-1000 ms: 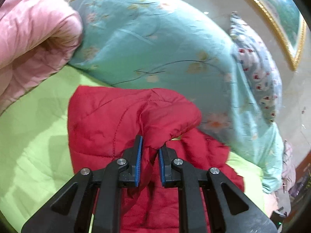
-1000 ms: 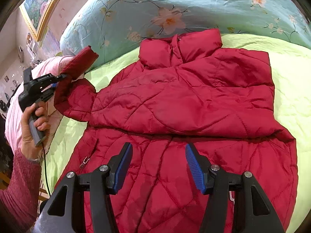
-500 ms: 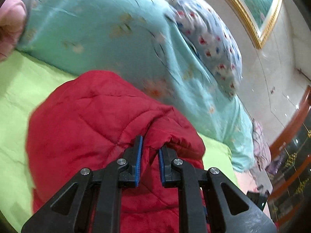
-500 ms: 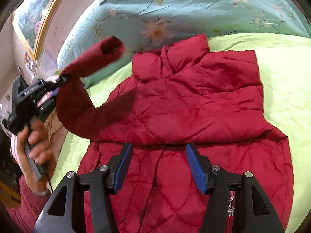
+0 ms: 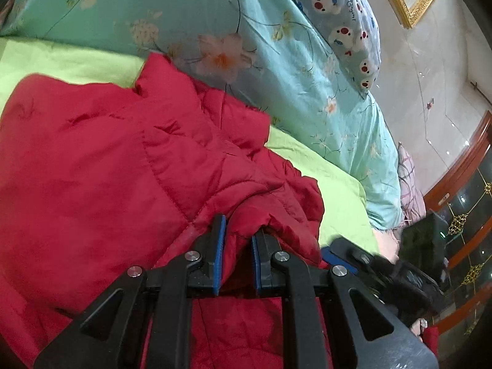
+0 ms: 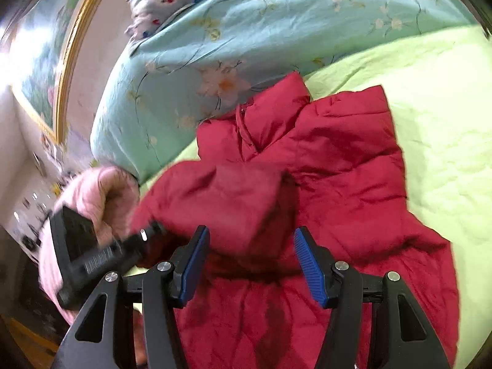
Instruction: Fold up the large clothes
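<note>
My left claw point(image 5: 236, 233) is pinched down on the cuff end of the sleeve point(image 5: 276, 203) of the red quilted jacket point(image 5: 92, 169); the blue pads point(image 5: 219, 246) have a fold of red fabric squeezed between them, with only that narrow bunch keeping them apart. From my right wrist view, the sleeve point(image 6: 233, 196) lies across the chest of the jacket point(image 6: 353, 184), reaching from the left shoulder side toward the middle, and the left claw's black body point(image 6: 101, 255) shows blurred at its near end.

My right claw point(image 6: 250, 264) is spread wide with nothing between its fingers; it hangs over the lower half of the jacket, and I cannot tell whether the tips touch the fabric. In the left wrist view its dark body point(image 5: 399, 270) sits just right of my left claw, blurred.

The jacket lies front up on the lime-green bed sheet point(image 6: 430, 92), collar point(image 6: 276, 107) standing up and pointing toward a turquoise floral quilt point(image 6: 246, 30) heaped behind it. A pillow printed with small bears point(image 5: 344, 24) rests on top of that quilt. Pink padded bedding point(image 6: 101, 196) bulges at the left edge of the bed. A gold picture frame point(image 5: 409, 3) hangs on the wall behind.
</note>
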### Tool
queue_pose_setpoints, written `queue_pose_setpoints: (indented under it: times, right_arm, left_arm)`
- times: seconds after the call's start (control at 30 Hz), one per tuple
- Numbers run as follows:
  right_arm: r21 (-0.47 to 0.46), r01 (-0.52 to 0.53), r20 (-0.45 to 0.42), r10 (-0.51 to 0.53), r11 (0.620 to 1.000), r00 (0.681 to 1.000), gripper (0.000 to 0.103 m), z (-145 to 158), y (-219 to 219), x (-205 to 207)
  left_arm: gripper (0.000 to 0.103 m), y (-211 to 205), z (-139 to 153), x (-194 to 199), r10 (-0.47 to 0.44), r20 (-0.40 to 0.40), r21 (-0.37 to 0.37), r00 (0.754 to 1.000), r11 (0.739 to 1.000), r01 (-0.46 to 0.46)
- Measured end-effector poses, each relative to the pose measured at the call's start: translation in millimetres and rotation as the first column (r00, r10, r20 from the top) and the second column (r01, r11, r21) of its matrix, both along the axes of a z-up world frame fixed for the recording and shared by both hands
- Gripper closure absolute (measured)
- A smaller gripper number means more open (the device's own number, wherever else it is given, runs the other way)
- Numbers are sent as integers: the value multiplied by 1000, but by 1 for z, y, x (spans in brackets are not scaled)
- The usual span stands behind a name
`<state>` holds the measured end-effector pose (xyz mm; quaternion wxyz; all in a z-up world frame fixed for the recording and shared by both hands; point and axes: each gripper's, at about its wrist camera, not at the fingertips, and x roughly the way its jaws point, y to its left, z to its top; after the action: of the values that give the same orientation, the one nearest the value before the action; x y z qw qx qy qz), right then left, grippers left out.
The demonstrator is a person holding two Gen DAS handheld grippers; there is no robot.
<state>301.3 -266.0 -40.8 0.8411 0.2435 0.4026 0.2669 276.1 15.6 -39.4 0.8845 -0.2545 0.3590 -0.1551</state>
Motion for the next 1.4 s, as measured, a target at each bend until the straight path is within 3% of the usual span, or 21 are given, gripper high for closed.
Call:
queue_pose_setpoints:
  times: [0.1,0.17,0.23,0.27,0.3,0.5,0.6,0.67,0.8,0.9,1.07,1.2,1.4]
  right_arm:
    - [8,1,-59,-1,1000,998,43,-13,8,21]
    - [52,-11,-89,16,999,996,51,-23,13,33]
    - [87,-23,-97,31,996,995,88,-27,17,37]
    - [79,-22,-98,30,997,995,97,-28,19,39]
    - [68,-17,-97,24,998,995,99,-28,20,39]
    - [10,-34,7,34,999,999,101,5,19,38]
    - [-83,-48,81,55,995,995,101,27,22,34]
    - [-179,-19,142,45,984,989,101,44,24,29]
    - [-218,35,206,11,975,979,101,65,4,28]
    - [-295,68,250,9,953,968,101,73,-7,23]
    - [-389,80,206,2,918,979,101,46,-9,22]
    - [-430,89,153,-24,898,988,101,11,-13,26]
    - [-488,66,104,-17,870,994,101,-22,-10,31]
  left_arm:
    - [91,-1,-2,-2,-4,-6,5,1000,1000,4]
    - [91,-3,-4,0,-8,-10,22,1000,1000,8]
    - [91,-4,-5,2,-7,-18,46,1000,999,8]
    - [91,-4,-6,3,-11,-24,50,1000,999,12]
    - [91,-3,-7,3,-13,-29,52,1000,999,14]
    - [86,-3,0,-13,-83,-20,83,996,993,85]
    - [74,-3,10,-27,-111,9,101,994,989,110]
    - [73,2,13,-34,-127,15,101,992,987,125]
    - [73,25,16,-38,-78,25,104,997,992,75]
    - [73,52,14,-28,13,20,96,1000,995,-15]
    - [73,79,-6,7,91,-34,119,995,989,-86]
    - [73,85,-31,28,82,-118,139,990,988,-65]
    - [73,77,-42,31,66,-136,202,989,979,-37]
